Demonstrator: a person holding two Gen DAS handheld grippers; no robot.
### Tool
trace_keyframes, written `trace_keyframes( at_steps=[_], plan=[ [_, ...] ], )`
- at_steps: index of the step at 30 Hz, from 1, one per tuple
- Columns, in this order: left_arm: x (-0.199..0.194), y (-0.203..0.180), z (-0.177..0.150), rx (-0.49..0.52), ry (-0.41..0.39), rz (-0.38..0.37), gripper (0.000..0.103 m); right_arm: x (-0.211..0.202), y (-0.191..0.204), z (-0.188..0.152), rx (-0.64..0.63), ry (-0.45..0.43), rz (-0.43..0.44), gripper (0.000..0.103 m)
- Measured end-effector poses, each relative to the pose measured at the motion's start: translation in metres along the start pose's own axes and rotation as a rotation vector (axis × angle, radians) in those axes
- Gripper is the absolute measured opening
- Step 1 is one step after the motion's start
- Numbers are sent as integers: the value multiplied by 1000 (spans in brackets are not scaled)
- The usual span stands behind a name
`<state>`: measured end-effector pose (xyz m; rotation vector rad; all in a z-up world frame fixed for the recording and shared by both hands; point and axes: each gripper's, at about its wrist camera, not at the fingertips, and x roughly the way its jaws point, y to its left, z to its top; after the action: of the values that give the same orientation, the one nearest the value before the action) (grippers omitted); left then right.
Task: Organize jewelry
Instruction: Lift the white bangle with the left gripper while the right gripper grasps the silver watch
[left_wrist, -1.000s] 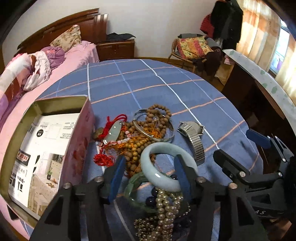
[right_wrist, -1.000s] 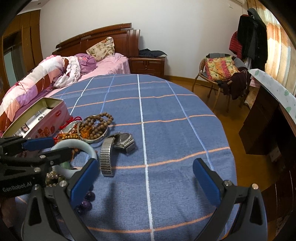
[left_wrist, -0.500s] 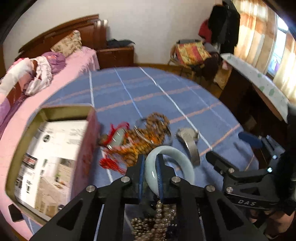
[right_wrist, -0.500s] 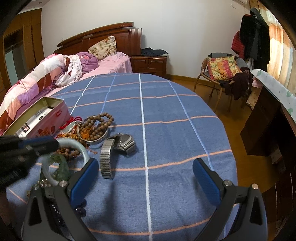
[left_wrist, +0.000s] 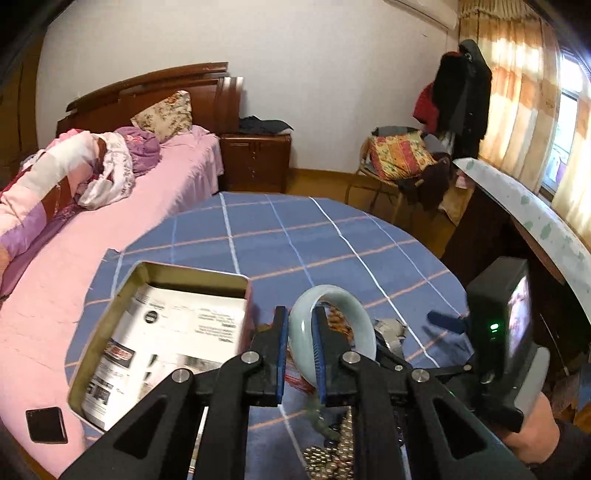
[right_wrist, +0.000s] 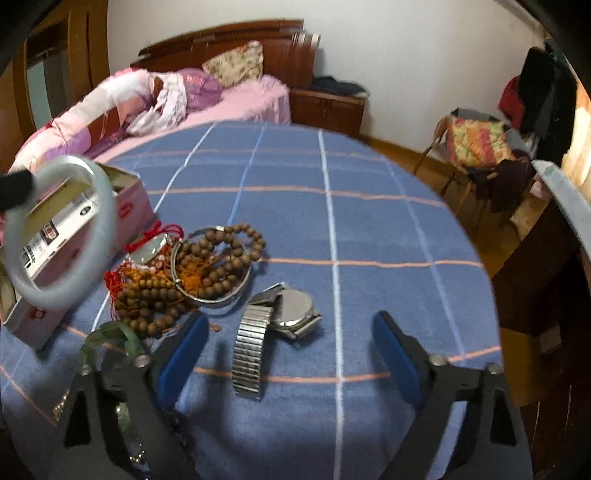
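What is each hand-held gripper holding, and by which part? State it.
The left hand-held gripper holds the pale green bangle, pinching one side of its ring, lifted off the table. The right hand-held gripper is open and holds nothing.

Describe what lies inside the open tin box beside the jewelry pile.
Inside the tin box, only a printed paper sheet shows, lining the bottom; no jewelry is visible. Whatever is beneath the paper is covered. The jade bangle, in the left gripper, is not yet inside.
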<state>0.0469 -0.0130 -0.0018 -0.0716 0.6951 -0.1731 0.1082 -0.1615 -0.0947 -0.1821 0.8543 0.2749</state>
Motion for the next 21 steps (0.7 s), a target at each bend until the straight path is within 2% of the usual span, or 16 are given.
trace_keyframes(
  at_steps=[1, 2, 3, 4, 5, 11, 16, 21],
  plan=[
    [0, 3, 1, -3, -3, 8, 12, 5, 1, 0, -8, 20, 8, 81],
    [-1, 7, 1, -9, -4, 13, 12, 9, 1, -1, -10, 36, 12, 68],
    [-1, 13, 2, -23, -4, 17, 12, 12, -1, -2, -6, 52, 29, 48],
    [-2, 19, 2, -39, -6, 22, 12, 10, -4, -2, 11, 42, 65, 37],
    [-3, 24, 1, -48, -8, 28, 12, 8, -5, -2, 9, 43, 66, 33],
    [-10, 56, 0, -117, -21, 62, 12, -4, -11, -7, 24, -2, 70, 32],
    [-10, 76, -4, -153, -15, 88, 12, -19, -8, 7, 14, -68, 51, 31],
    [-11, 90, -7, -181, -10, 104, 12, -32, 6, 20, -26, -104, 72, 32]
  ],
)
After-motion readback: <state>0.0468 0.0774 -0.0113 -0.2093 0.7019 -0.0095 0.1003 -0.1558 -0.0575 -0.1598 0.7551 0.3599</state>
